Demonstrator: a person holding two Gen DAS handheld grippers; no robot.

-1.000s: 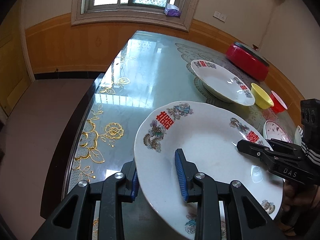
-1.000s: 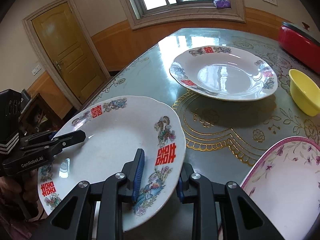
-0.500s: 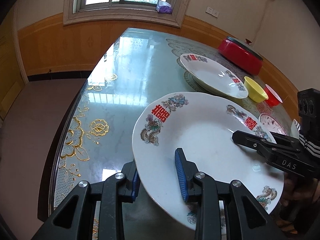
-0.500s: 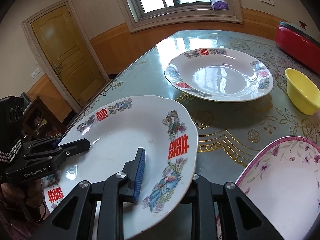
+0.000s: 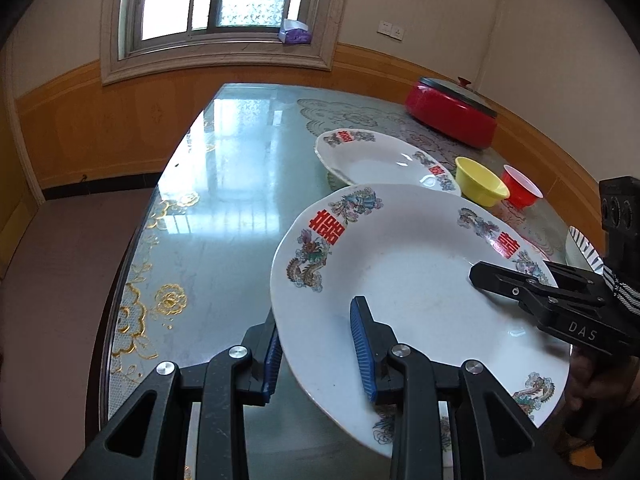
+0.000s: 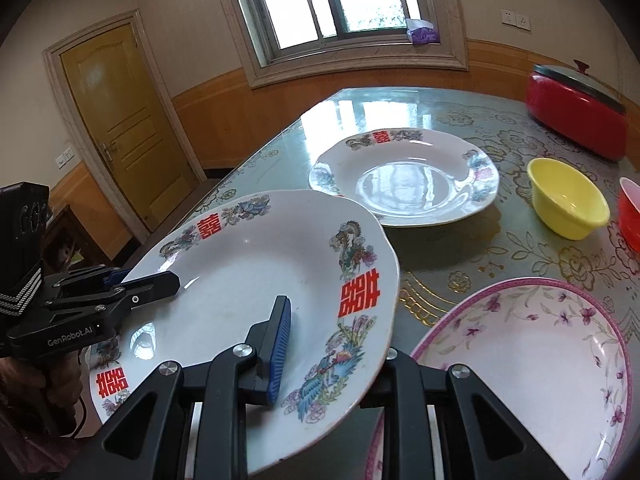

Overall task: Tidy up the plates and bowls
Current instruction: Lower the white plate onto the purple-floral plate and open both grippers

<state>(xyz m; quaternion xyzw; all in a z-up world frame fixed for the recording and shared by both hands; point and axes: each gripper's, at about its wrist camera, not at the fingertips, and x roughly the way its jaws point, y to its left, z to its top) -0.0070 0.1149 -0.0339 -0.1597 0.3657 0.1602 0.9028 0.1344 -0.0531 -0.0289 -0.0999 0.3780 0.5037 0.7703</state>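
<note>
2 tongs, left [image 5: 316, 354] and right [image 6: 334, 350], clenched opposite rims of the dragon plate [image 5: 416, 280]; lowering it level onto the matching plate [image 6: 404, 178] seemed best.

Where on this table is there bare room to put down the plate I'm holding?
Bare glass lies left of the second dragon plate, running to the table's window end. Crowded: yellow bowl, red bowl, red pot and pink floral plate fill the right.

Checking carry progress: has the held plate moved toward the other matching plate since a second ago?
Yes. The held plate has moved toward the resting plate; their rims now overlap in view.
</note>
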